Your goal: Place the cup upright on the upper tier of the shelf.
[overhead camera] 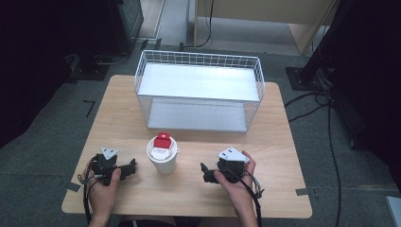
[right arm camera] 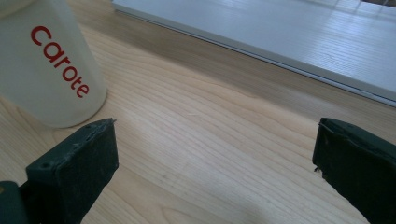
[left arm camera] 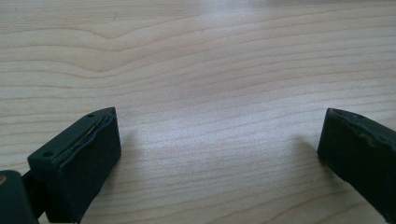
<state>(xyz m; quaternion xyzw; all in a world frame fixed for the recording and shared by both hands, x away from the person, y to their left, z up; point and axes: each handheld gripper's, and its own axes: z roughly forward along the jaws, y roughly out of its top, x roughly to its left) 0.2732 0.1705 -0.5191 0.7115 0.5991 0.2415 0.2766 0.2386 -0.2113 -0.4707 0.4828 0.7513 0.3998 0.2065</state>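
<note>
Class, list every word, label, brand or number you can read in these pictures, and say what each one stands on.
"carote": red lowercase letters running slantwise down the side of the white cup, read in the right gripper view.
Label on the cup's lid, below the red cap in the high view: dark marks, too small and blurred to read.
Nothing readable shows on the wire shelf rack, the table or the grippers.
</note>
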